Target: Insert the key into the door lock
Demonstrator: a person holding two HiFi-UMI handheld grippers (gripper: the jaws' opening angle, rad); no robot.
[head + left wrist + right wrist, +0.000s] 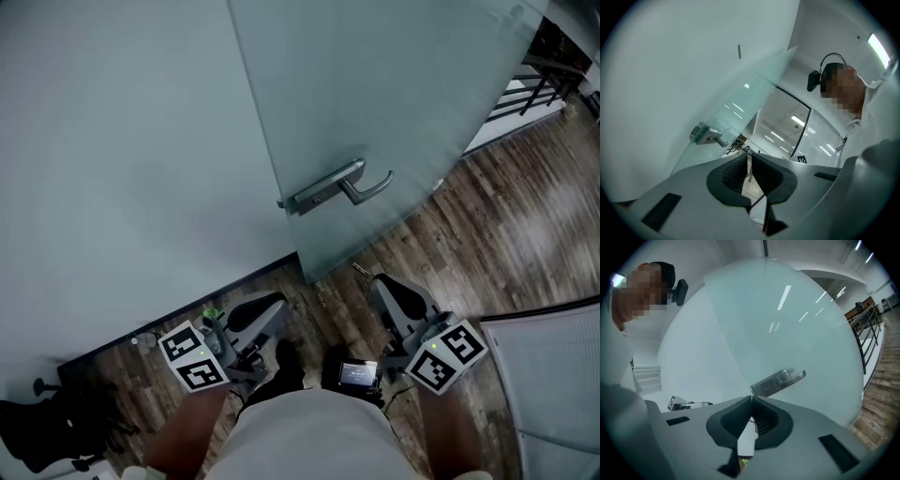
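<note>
A frosted glass door (375,103) carries a metal lock plate with a lever handle (323,192). My right gripper (375,279) hovers low in front of the door, below the handle. Its jaws are shut, and a small metal key (359,270) pokes from their tips toward the door. In the right gripper view the lock plate (776,381) sits just above the shut jaw tips (751,397); the key itself is hard to make out there. My left gripper (279,302) is shut with nothing in it, left of the right one. The handle (707,134) shows up and to the left in its view.
A pale wall (112,150) runs left of the door down to the wood floor (506,234). A black chair base (42,431) stands at the lower left, with small items (212,315) by the wall's foot. A railing (544,75) is far right and a glass panel (553,375) near right.
</note>
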